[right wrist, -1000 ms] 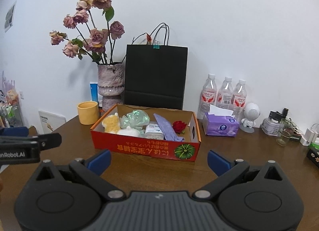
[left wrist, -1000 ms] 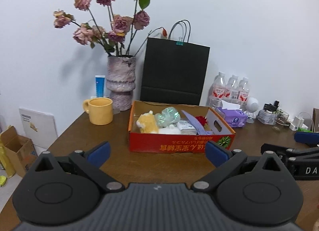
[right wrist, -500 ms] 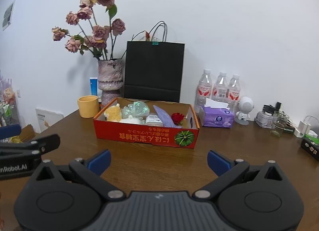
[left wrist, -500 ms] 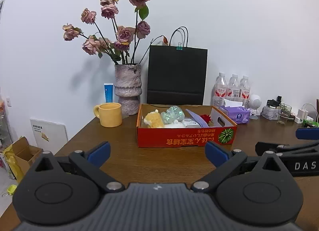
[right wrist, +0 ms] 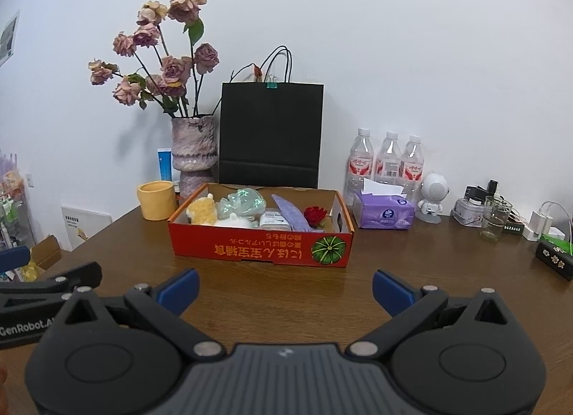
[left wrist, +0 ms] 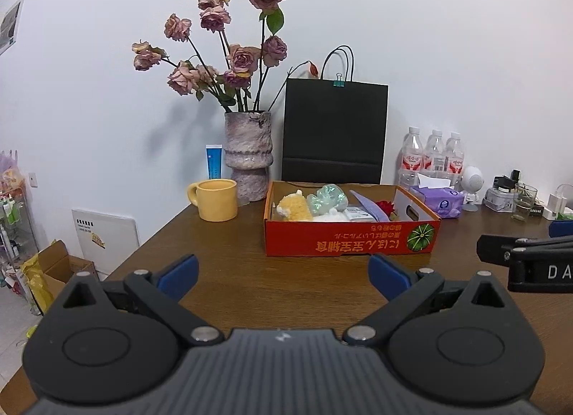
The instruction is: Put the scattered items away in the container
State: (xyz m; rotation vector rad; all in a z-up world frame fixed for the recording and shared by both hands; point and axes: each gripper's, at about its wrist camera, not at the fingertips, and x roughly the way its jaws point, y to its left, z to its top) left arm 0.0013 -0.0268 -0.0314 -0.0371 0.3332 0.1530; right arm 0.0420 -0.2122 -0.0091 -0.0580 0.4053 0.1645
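Observation:
A red cardboard box (left wrist: pixel 352 241) (right wrist: pixel 261 248) stands on the brown table. In it lie a yellow plush toy (left wrist: pixel 294 208) (right wrist: pixel 203 211), a crumpled green-clear wrapper (left wrist: pixel 327 196) (right wrist: pixel 242 201), a white packet (right wrist: pixel 274 220), a purple strip (right wrist: pixel 290 214) and a red rose (right wrist: pixel 315 215). My left gripper (left wrist: pixel 283 273) is open and empty, held back from the box's front. My right gripper (right wrist: pixel 285 286) is open and empty, also short of the box. Each gripper shows at the edge of the other's view.
A yellow mug (left wrist: pixel 216 199), a vase of dried roses (left wrist: pixel 248 155) and a black paper bag (left wrist: pixel 335 132) stand behind the box. A purple tissue pack (right wrist: pixel 384 212), three water bottles (right wrist: pixel 388 160), a small white robot figure (right wrist: pixel 434 194) and a glass (right wrist: pixel 496 218) are at the right.
Both grippers have pulled back and up from the box, which now looks smaller and farther away. Both stay open and empty.

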